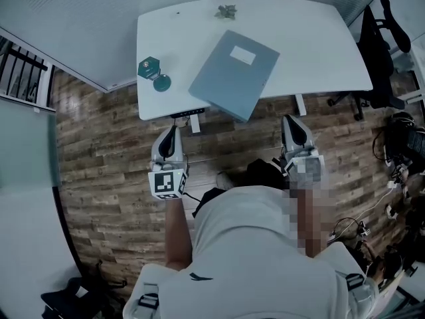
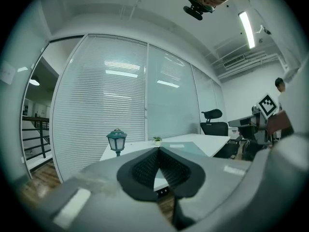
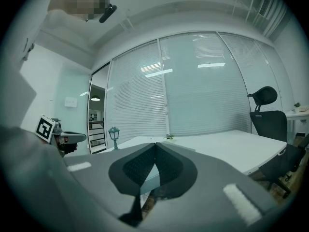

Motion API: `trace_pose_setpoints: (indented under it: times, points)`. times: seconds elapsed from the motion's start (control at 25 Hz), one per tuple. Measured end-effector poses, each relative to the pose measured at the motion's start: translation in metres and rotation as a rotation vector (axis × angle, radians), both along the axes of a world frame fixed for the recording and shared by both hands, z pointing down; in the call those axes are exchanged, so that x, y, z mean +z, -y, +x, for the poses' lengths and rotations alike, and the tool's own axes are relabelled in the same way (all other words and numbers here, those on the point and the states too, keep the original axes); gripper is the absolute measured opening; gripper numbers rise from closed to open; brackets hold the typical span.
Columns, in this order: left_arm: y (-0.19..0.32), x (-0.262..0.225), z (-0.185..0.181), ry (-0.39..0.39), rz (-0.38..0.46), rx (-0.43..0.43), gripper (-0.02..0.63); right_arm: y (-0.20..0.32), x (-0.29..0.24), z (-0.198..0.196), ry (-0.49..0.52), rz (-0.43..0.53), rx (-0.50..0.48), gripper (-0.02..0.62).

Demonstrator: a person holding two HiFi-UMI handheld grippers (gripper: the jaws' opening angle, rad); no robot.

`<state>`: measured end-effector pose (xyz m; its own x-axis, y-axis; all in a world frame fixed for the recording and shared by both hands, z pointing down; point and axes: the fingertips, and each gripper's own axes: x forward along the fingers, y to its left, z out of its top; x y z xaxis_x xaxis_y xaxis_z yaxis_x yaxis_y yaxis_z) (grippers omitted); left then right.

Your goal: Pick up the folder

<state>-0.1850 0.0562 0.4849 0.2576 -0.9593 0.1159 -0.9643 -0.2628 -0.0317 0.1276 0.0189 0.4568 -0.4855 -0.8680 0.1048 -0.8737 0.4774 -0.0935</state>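
A grey-blue folder [image 1: 234, 73] with a white label lies at an angle on the white table [image 1: 319, 52], one corner hanging over the near edge. In the left gripper view the folder [image 2: 186, 147] shows flat behind the jaws. My left gripper [image 1: 170, 133] hovers over the floor just short of the table's near edge, left of the folder's overhanging corner, jaws shut and empty. My right gripper [image 1: 290, 124] hangs to the right of that corner, also shut with nothing in it. Both point level toward the table.
A small teal lantern [image 1: 151, 67] with a round teal piece beside it stands near the table's left edge. A tiny potted plant [image 1: 226, 10] sits at the far edge. A black office chair [image 1: 378, 52] is at the right, with cables on the floor.
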Motion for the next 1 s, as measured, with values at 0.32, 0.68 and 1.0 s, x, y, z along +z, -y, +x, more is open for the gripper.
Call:
trace_pose_setpoints:
  times: [0.32,0.68,1.0]
  points:
    - [0.013,0.009,-0.008,-0.005,-0.024,-0.015,0.003,0.020,0.006,-0.008,0.010,-0.021,-0.011,0.000]
    - [0.064,0.004,0.008,0.021,-0.035,-0.041,0.003,0.088,0.001,0.001,0.019,-0.025,-0.072,0.000]
    - [0.097,-0.001,0.025,0.048,-0.050,-0.097,0.003,0.141,-0.004,0.013,0.039,-0.030,-0.132,0.000]
